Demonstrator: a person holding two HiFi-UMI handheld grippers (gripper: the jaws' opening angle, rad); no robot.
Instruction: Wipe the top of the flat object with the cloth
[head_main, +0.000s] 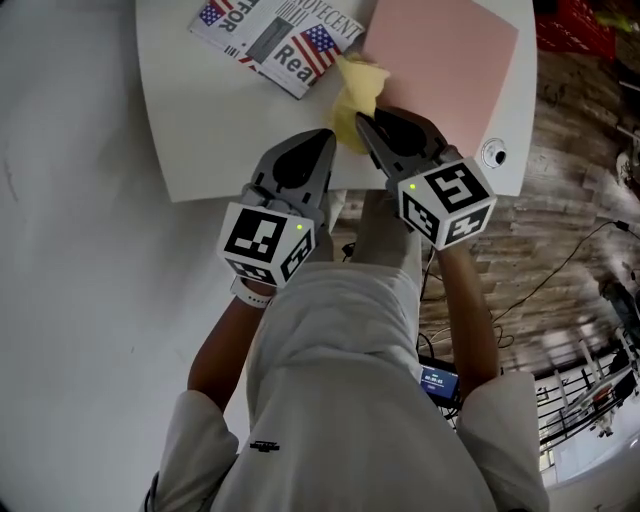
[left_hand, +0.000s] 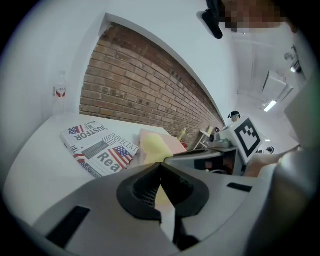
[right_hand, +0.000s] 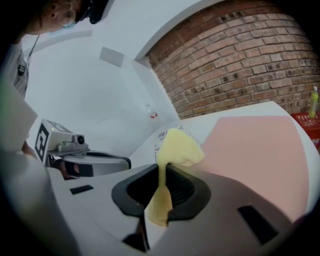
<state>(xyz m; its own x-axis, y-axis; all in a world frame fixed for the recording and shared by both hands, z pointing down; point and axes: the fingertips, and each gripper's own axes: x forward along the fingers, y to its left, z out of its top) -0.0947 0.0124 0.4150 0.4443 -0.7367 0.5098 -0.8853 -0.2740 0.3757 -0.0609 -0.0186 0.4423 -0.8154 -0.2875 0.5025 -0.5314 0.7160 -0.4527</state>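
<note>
Reaching low and forward with both forearms, side by side in front of the body, elbows bent. Leading with the right hand-held gripper (head_main: 364, 122), tip just past the near edge of the white worktop (head_main: 215, 130), marker cube turned up toward the head. Pinching the yellow cloth (head_main: 355, 92) between those jaws, clenched firmly on it, with a tail of fabric hanging back through them and the bunched bulk bulging out ahead. Carrying that bunch over the near left corner of the pink sheet (head_main: 450, 50), right beside the newspaper (head_main: 275, 35); hard to say whether touching either. Holding the left hand-held gripper (head_main: 328, 135) close alongside, tip at the worktop's near edge, jaws pressed together on nothing, with only a glimpse of yellow beyond them. Counting up now: two hand-held grippers, one cloth, one pink sheet, one newspaper, a single worktop. Lying flat at the far side, sheet to the right and newspaper to the left.
</note>
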